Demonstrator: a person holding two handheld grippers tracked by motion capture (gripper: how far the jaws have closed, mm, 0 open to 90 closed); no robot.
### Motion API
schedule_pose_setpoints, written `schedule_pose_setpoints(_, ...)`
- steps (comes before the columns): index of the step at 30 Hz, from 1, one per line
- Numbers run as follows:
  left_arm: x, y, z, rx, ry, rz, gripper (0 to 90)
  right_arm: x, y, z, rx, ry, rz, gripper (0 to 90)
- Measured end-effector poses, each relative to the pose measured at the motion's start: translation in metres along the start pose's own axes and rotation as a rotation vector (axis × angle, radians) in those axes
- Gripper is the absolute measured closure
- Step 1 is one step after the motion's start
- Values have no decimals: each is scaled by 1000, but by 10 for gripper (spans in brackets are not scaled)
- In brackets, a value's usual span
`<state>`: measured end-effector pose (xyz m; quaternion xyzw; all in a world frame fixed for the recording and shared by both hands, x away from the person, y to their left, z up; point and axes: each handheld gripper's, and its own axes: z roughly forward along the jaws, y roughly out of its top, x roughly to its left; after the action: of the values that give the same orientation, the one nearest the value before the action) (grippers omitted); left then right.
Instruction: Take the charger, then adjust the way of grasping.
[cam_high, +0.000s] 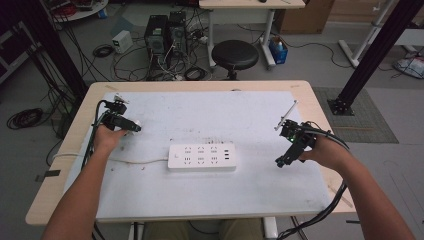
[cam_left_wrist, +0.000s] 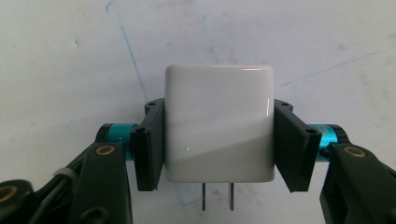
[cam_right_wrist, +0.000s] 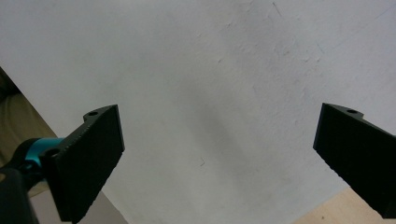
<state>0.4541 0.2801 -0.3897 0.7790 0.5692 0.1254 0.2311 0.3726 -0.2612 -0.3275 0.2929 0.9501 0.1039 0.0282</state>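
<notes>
High view, layout: a desk (cam_high: 60, 185) covered by a white mat (cam_high: 210, 195); one white power strip (cam_high: 202, 157) lies flat near the mat's middle, its cord (cam_high: 135, 161) trailing toward the left edge.
High view, left gripper (cam_high: 131, 126): held at the mat's left side, well apart from the power strip, with a small white thing at its tip; what that thing is cannot be told from here.
High view, right gripper (cam_high: 281, 161): held over the mat's right side, tip pointing down and toward the strip, nothing between its jaws.
High view, background: one black stool (cam_high: 235, 54) and two computer towers (cam_high: 165, 32) on the floor beyond the desk.
Left gripper view: the white thing is one charger plug (cam_left_wrist: 218, 122), a glossy square block clamped between the two jaws, which press on its left and right sides; two metal prongs (cam_left_wrist: 217, 196) stick out toward the camera; white mat with blue pen marks lies behind.
Right gripper view: jaws spread wide, empty; bare mat between them, a strip of wooden desk edge (cam_right_wrist: 336, 212) at the lower right corner.
Count: two grippers, one power strip, one charger plug.
</notes>
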Motion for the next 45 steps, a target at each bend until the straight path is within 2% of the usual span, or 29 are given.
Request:
schedule_pose_setpoints(6, -10, -1, -31, -54, -27, 64, 425, 0, 0, -2, -16, -8, -12, 11)
schedule_pose_setpoints(13, -24, -8, -60, -71, -32, 122, 426, 2, 1, -1, -23, -5, -19, 11)
schedule_pose_setpoints(17, -37, -13, -74, -95, -50, 179, 426, 5, 3, 1, -27, 0, -30, 11)
schedule_pose_setpoints(21, -54, -18, -94, -148, -112, 254, 426, 9, 2, 0, -31, -2, -47, 11)
schedule_pose_setpoints(27, -83, -26, -124, -211, -194, 424, 425, 15, 2, -5, -73, -1, -52, 11)
schedule_pose_setpoints(33, -102, -31, -135, -225, -225, 505, 425, 20, 2, -9, -86, -4, -47, 11)
schedule_pose_setpoints(37, -112, -32, -134, -226, -254, 532, 426, 22, 0, -11, -97, -5, -41, 11)
schedule_pose_setpoints(39, -117, -31, -134, -210, -264, 563, 425, 22, 0, -13, -107, -3, -37, 11)
schedule_pose_setpoints(42, -121, -28, -134, -209, -276, 579, 425, 21, -1, -14, -123, 1, -27, 11)
schedule_pose_setpoints(45, -130, -23, -133, -219, -297, 615, 425, 20, -3, -14, -132, 3, -3, 11)
